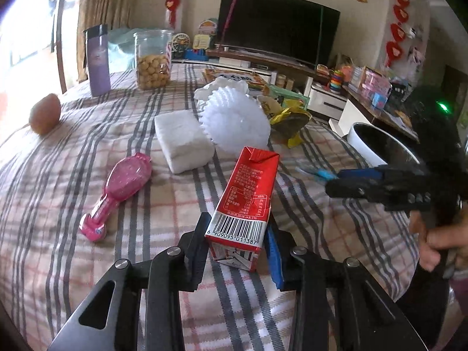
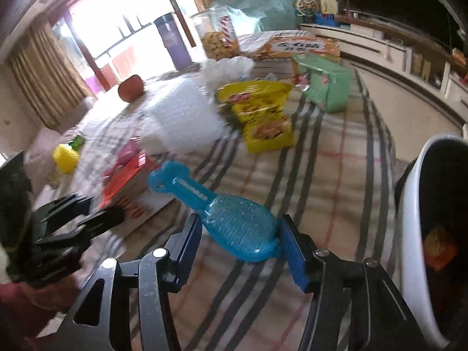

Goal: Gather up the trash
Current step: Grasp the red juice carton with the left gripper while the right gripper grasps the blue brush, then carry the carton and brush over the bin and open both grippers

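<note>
A red milk carton (image 1: 245, 193) with a barcode stands tilted over the striped cloth, and my left gripper (image 1: 237, 242) is shut on its lower end, a pad on each side. In the right wrist view that carton (image 2: 131, 187) and the left gripper (image 2: 99, 210) are blurred at the left. My right gripper (image 2: 242, 242) is open, with the head of a blue hairbrush (image 2: 234, 225) lying on the cloth between its fingers. The right gripper (image 1: 333, 181) shows at the right of the left wrist view, next to a white bin (image 1: 368, 143). The bin (image 2: 415, 204) holds an orange scrap (image 2: 438, 248).
On the cloth lie a pink hairbrush (image 1: 117, 193), a white tissue pack (image 1: 182, 140), a white foam net (image 1: 234, 117), a yellow wrapper (image 2: 263, 117) and a green pack (image 2: 327, 87). A purple tumbler (image 1: 99, 58) and a snack jar (image 1: 153, 58) stand at the back.
</note>
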`<state>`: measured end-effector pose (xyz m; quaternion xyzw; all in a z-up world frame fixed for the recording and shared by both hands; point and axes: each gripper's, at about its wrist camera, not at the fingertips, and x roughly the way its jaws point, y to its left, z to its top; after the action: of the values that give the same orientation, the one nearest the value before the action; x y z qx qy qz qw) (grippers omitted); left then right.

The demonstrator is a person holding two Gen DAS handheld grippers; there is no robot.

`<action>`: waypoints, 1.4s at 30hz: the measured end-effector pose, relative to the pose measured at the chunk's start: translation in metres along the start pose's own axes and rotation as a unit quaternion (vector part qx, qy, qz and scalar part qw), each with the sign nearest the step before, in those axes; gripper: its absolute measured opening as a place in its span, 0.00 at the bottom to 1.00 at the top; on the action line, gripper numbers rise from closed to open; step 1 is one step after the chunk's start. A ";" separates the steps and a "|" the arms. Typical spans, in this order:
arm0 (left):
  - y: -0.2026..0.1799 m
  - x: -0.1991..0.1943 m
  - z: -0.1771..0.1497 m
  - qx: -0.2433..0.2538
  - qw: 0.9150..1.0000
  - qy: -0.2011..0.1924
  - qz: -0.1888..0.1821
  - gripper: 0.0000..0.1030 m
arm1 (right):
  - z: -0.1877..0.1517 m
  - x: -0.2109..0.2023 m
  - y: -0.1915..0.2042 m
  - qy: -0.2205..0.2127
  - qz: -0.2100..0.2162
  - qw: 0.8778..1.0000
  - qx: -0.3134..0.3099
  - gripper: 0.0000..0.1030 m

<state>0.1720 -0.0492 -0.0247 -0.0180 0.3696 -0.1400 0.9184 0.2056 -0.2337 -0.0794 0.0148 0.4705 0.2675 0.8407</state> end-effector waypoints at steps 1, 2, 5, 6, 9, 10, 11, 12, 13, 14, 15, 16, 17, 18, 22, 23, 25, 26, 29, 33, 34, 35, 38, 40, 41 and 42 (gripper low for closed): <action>0.001 0.000 0.000 -0.004 1.000 0.001 -0.001 0.33 | 0.000 0.000 0.003 -0.002 -0.012 1.000 -0.013 0.64; 0.000 0.000 0.000 -0.004 1.000 0.001 -0.001 0.32 | 0.000 0.001 0.006 -0.002 -0.025 0.999 -0.029 0.72; 0.000 -0.002 -0.001 -0.004 1.000 0.001 -0.001 0.32 | 0.003 0.009 0.010 0.003 -0.018 0.998 -0.056 0.75; 0.001 -0.003 -0.001 -0.006 1.000 0.002 -0.001 0.32 | 0.006 0.013 0.009 0.004 -0.009 0.998 -0.057 0.75; 0.001 -0.004 -0.002 -0.009 1.000 0.003 -0.001 0.32 | 0.008 0.020 0.008 0.004 -0.008 0.998 -0.060 0.71; 0.001 -0.005 -0.002 -0.010 1.000 0.003 0.000 0.32 | 0.008 0.021 0.006 0.002 -0.013 0.999 -0.052 0.68; 0.001 -0.005 -0.002 -0.010 1.000 0.003 -0.001 0.32 | 0.007 0.019 0.004 0.000 -0.016 0.999 -0.044 0.58; 0.000 -0.006 -0.002 -0.010 1.000 0.003 -0.001 0.32 | 0.007 0.016 -0.001 -0.004 -0.007 1.000 -0.027 0.58; -0.001 -0.006 -0.002 -0.009 1.000 0.004 -0.002 0.32 | 0.006 0.012 -0.005 -0.008 -0.001 1.000 -0.014 0.58; -0.003 -0.006 -0.001 -0.008 1.000 0.004 -0.003 0.31 | 0.004 0.008 -0.008 -0.013 0.000 1.000 -0.001 0.58; -0.005 -0.006 0.000 -0.007 1.000 0.003 -0.004 0.30 | 0.001 0.004 -0.011 -0.018 -0.005 1.000 0.009 0.58; -0.007 -0.006 0.001 -0.006 1.000 0.002 -0.006 0.30 | -0.001 -0.001 -0.014 -0.022 -0.008 1.000 0.018 0.58; -0.010 -0.006 0.002 -0.004 1.000 0.001 -0.010 0.30 | -0.003 -0.006 -0.017 -0.027 -0.008 0.999 0.027 0.58; -0.012 -0.006 0.003 -0.003 1.000 0.001 -0.011 0.30 | -0.006 -0.011 -0.020 -0.032 -0.006 0.999 0.038 0.58; -0.027 -0.002 0.009 0.005 1.000 -0.002 -0.026 0.30 | -0.017 -0.035 -0.031 -0.053 -0.009 0.996 0.069 0.58; -0.030 -0.001 0.010 0.008 1.000 -0.002 -0.030 0.30 | -0.019 -0.038 -0.032 -0.056 -0.010 0.996 0.072 0.58; -0.039 0.002 0.012 0.015 0.999 -0.002 -0.038 0.30 | -0.024 -0.049 -0.038 -0.065 -0.017 0.994 0.083 0.58; -0.042 0.003 0.013 0.017 0.999 -0.002 -0.040 0.29 | -0.026 -0.053 -0.040 -0.068 -0.020 0.994 0.088 0.58; -0.055 0.008 0.018 0.028 0.998 -0.004 -0.052 0.29 | -0.033 -0.068 -0.051 -0.078 -0.031 0.991 0.101 0.58; -0.068 0.013 0.026 0.040 0.997 -0.010 -0.065 0.29 | -0.038 -0.088 -0.063 -0.093 -0.045 0.988 0.114 0.58; -0.072 0.014 0.027 0.042 0.997 -0.011 -0.068 0.29 | -0.039 -0.093 -0.065 -0.097 -0.049 0.987 0.115 0.58; -0.076 0.016 0.030 0.045 0.996 -0.012 -0.072 0.30 | -0.040 -0.096 -0.068 -0.100 -0.053 0.987 0.117 0.58; -0.088 0.021 0.034 0.052 0.995 -0.014 -0.080 0.29 | -0.043 -0.109 -0.078 -0.110 -0.064 0.984 0.125 0.58; -0.097 0.023 0.037 0.057 0.995 -0.015 -0.085 0.29 | -0.044 -0.114 -0.083 -0.114 -0.070 0.983 0.128 0.58; -0.101 0.025 0.038 0.060 0.994 -0.016 -0.088 0.29 | -0.045 -0.117 -0.085 -0.116 -0.072 0.982 0.129 0.58; -0.105 0.027 0.040 0.063 0.994 -0.017 -0.091 0.29 | -0.046 -0.120 -0.088 -0.118 -0.075 0.981 0.132 0.58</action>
<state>0.1921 -0.1600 0.0009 0.0044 0.3410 -0.2455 0.9074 0.1573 -0.3749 -0.0359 0.1218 0.3987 0.1359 0.8988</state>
